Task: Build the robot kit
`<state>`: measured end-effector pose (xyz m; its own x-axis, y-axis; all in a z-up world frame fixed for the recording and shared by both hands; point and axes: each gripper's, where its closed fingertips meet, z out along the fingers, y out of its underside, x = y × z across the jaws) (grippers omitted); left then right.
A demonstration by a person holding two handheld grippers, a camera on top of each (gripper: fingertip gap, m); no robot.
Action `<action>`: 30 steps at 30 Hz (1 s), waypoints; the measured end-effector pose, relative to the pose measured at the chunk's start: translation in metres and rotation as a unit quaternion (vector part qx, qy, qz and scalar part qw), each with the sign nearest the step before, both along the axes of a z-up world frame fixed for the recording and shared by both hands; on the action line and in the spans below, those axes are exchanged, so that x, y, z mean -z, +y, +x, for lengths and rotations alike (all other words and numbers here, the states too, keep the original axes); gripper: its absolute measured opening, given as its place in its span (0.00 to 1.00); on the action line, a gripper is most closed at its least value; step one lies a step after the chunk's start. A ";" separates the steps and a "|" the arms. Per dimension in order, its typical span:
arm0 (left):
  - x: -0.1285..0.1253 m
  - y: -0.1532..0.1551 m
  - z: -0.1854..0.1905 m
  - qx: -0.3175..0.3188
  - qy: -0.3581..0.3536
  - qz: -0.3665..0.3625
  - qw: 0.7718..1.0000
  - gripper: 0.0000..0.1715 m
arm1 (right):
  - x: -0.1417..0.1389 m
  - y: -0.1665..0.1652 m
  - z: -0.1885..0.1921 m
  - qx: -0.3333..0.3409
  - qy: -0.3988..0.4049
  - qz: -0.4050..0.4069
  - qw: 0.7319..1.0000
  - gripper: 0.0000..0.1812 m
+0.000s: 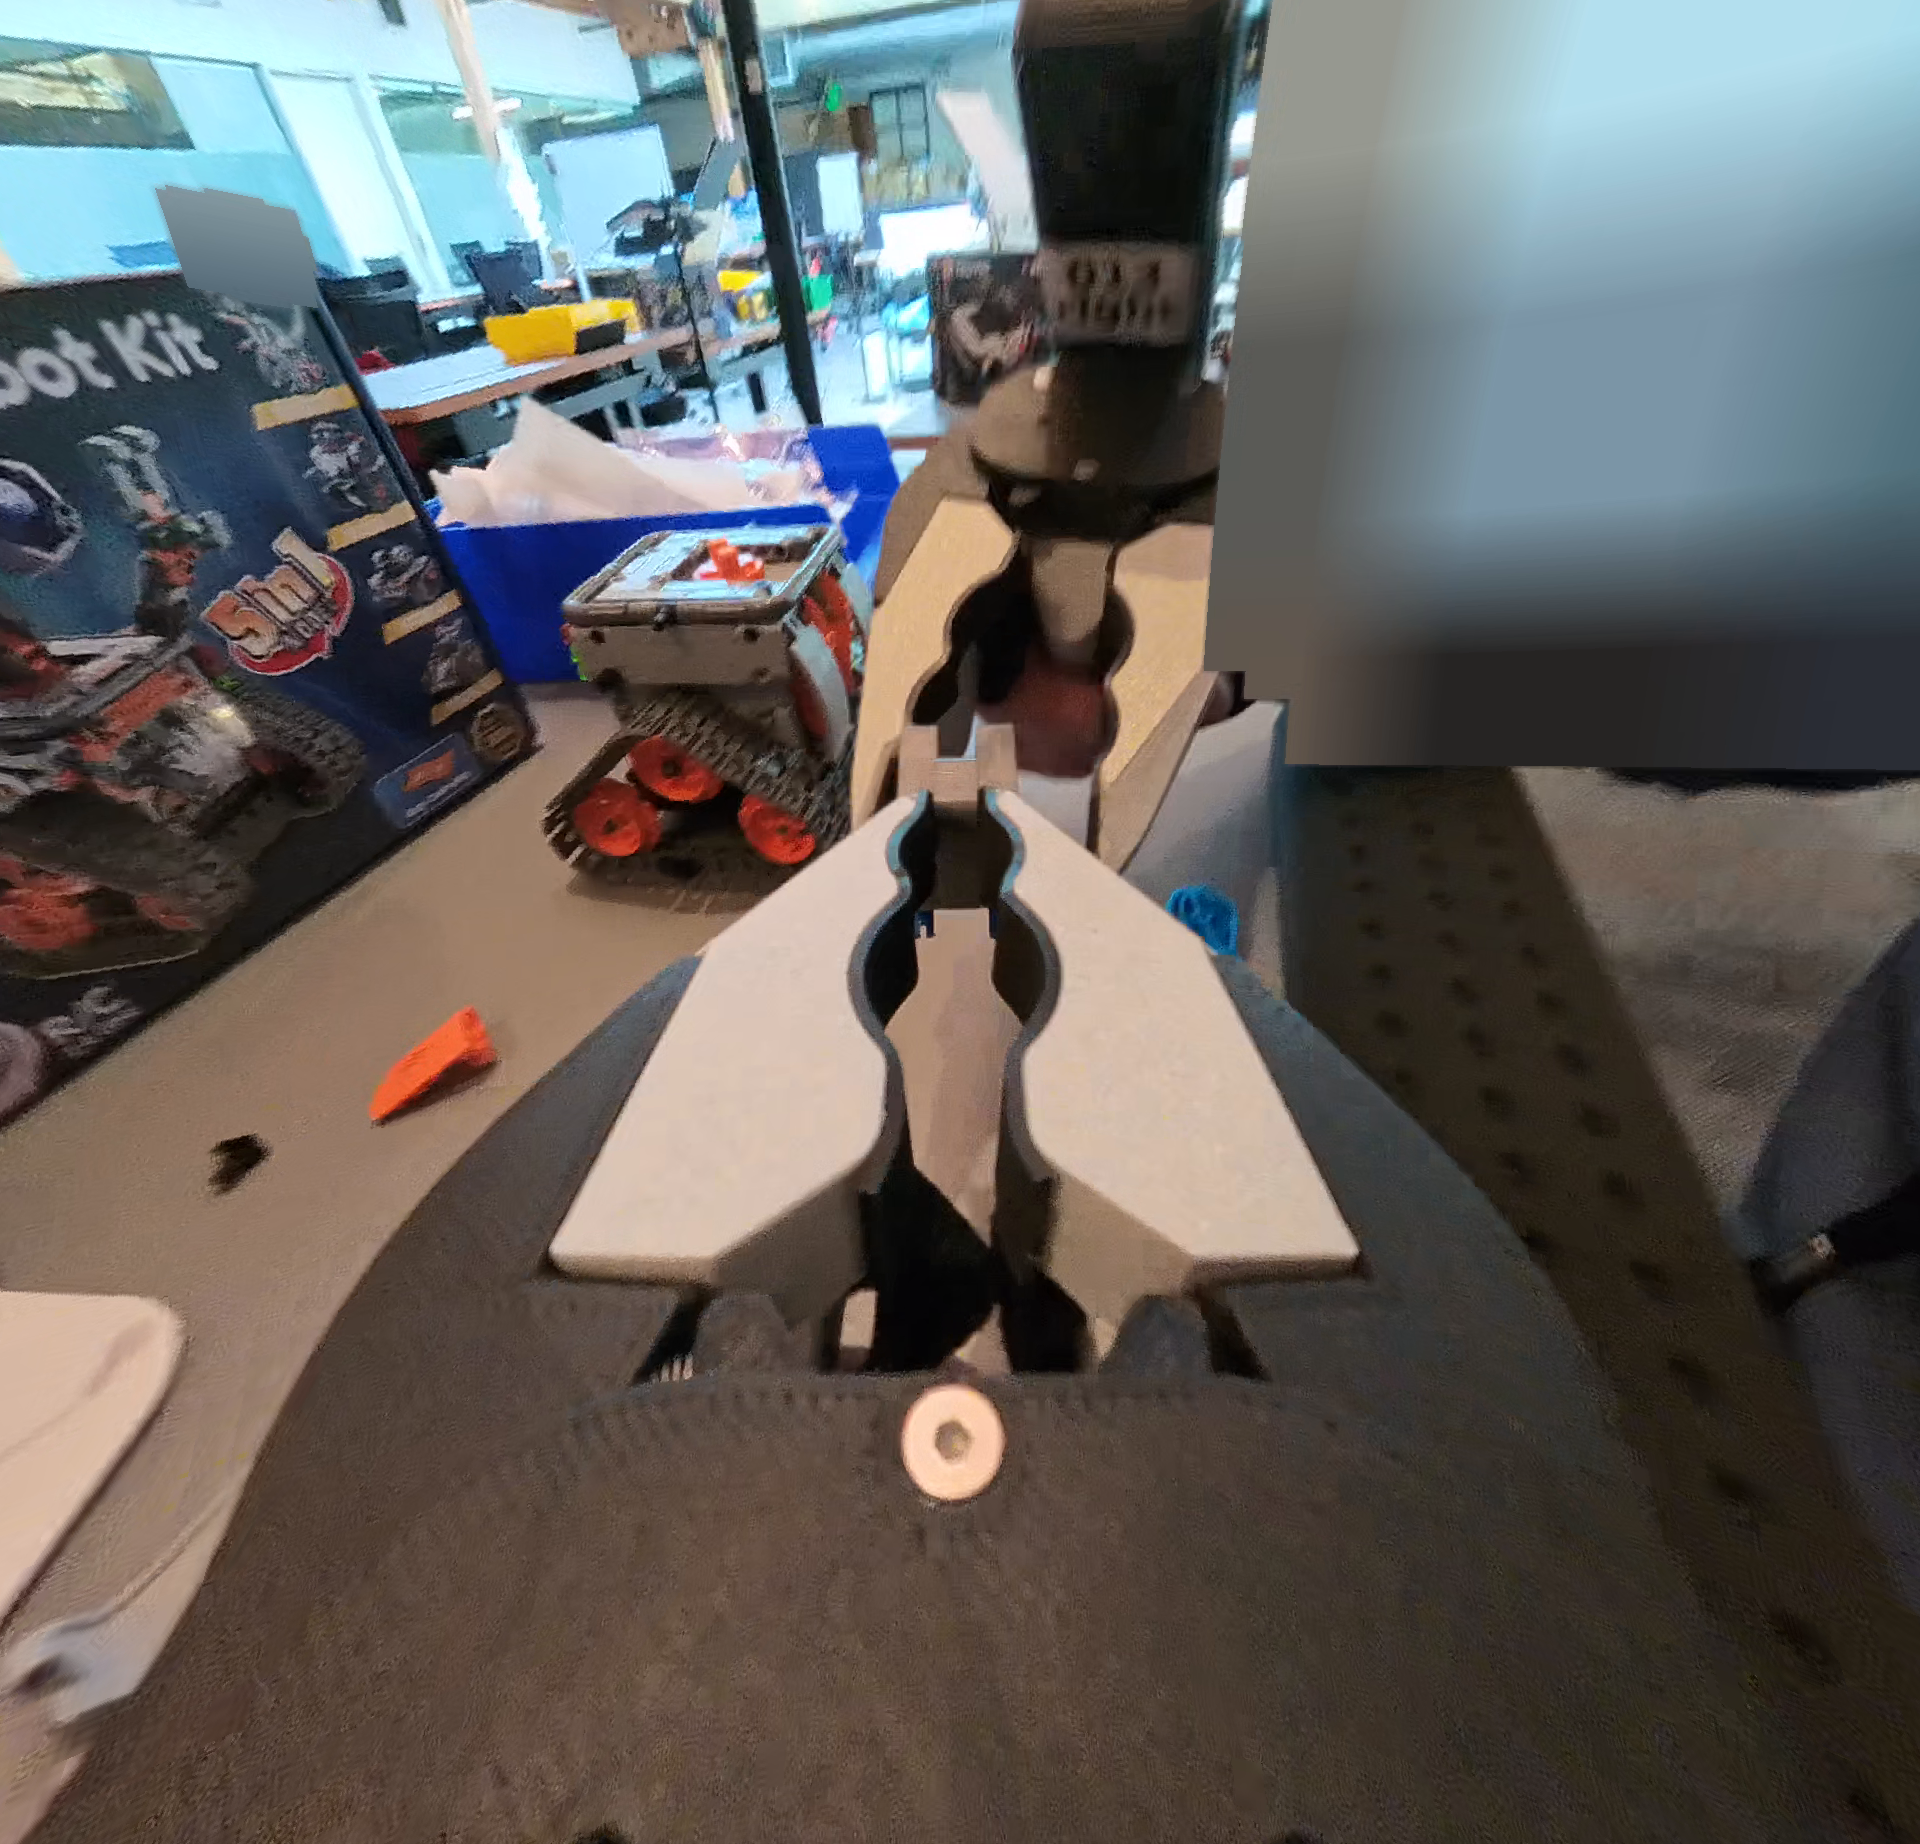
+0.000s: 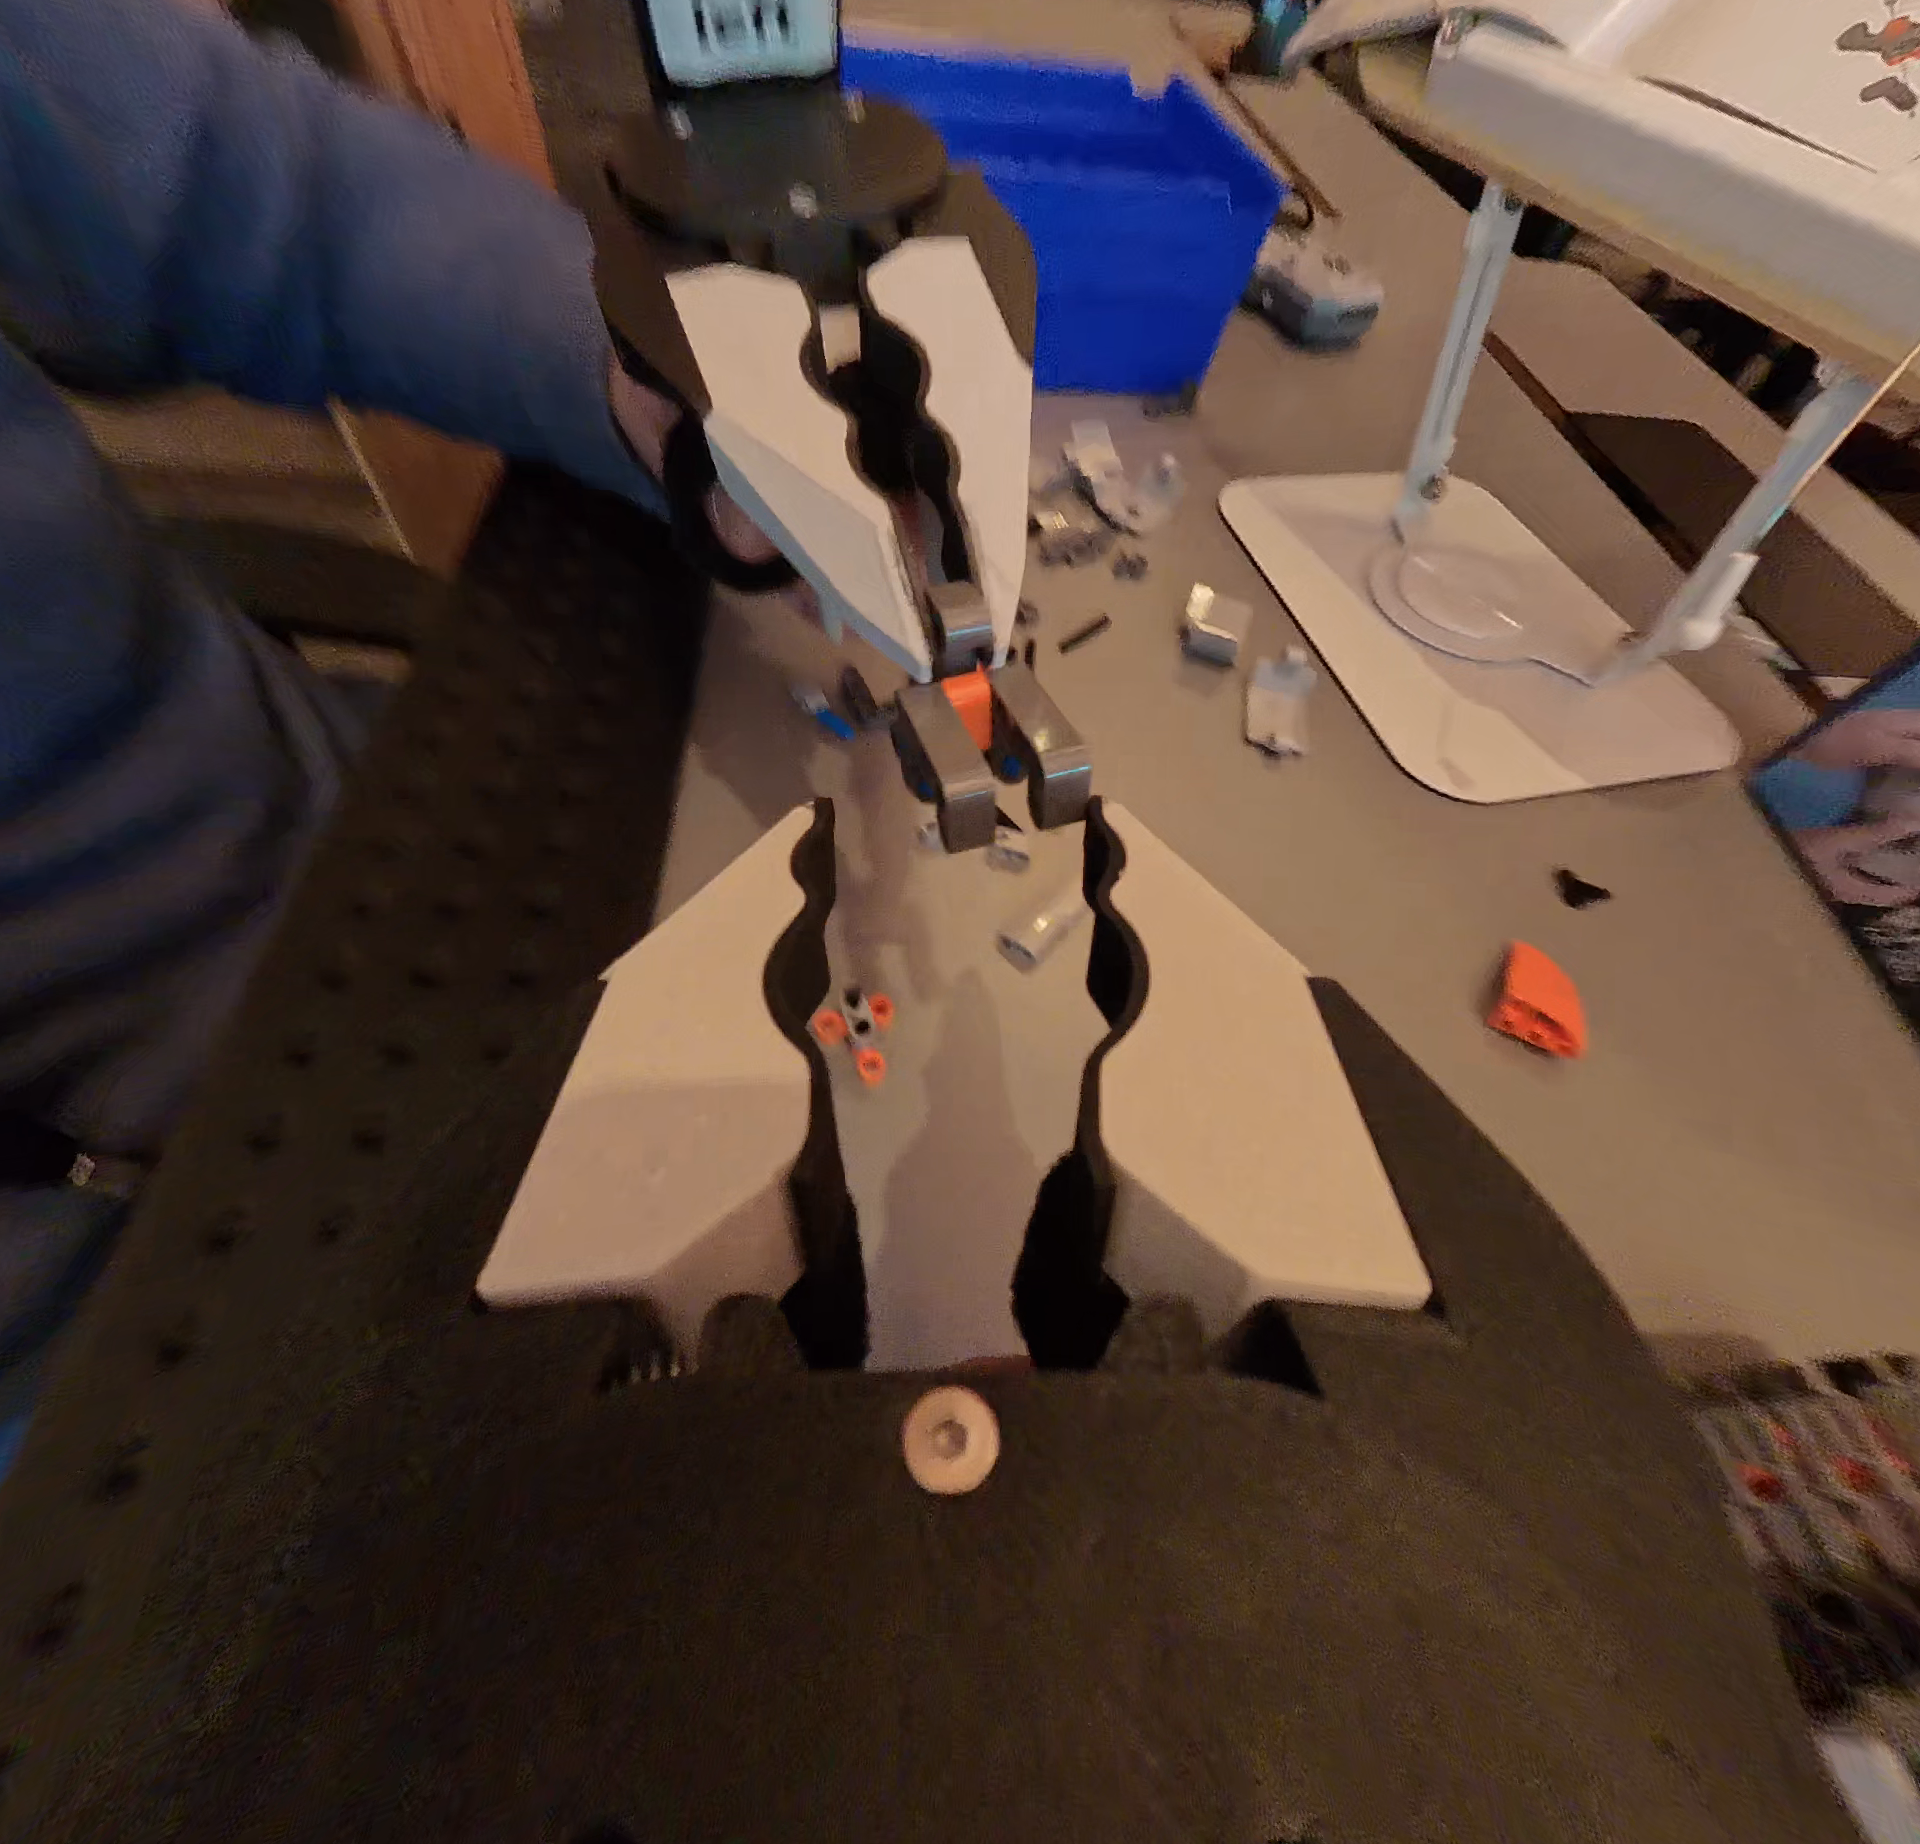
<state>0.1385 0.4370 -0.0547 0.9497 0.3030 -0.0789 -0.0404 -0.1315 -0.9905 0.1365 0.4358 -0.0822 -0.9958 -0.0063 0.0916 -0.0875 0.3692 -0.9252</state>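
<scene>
My left gripper is shut on a small grey brick assembly at its fingertips. In the right wrist view the left gripper comes in from above, held by a hand in a blue sleeve. The assembly hangs from it: grey beams, an orange piece on top and blue pins. My right gripper is open, with one fingertip on each side of the assembly's lower end, not touching it. In the left wrist view the right gripper faces mine just beyond the assembly.
A tracked brick robot, a printed kit box and a blue bin stand at the left. An orange wedge, a small orange connector and loose grey parts lie on the table. A white booklet stand is at the right. Both grippers' tips are close together, under 4 cm apart.
</scene>
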 end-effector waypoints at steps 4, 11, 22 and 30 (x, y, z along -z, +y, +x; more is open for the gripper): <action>-0.014 0.003 0.006 0.029 -0.022 0.066 0.997 0.03 | -0.009 -0.007 -0.001 -0.012 -0.054 -0.065 0.996 0.22; -0.028 -0.001 0.010 0.063 -0.053 0.133 0.988 0.03 | -0.028 -0.008 0.012 -0.064 -0.077 -0.126 0.987 0.12; -0.025 -0.004 0.005 0.076 -0.094 0.160 0.980 0.04 | -0.032 -0.008 0.009 -0.045 -0.055 -0.133 0.989 0.12; 0.005 -0.009 0.000 0.025 -0.011 0.006 1.000 0.08 | -0.002 -0.002 0.004 -0.034 -0.020 -0.038 0.999 0.12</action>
<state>0.1381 0.4277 -0.0600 0.9653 0.2551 -0.0551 -0.0255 -0.1179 -0.9927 0.1402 0.4334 -0.0798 -0.9962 -0.0680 0.0551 -0.0726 0.2917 -0.9537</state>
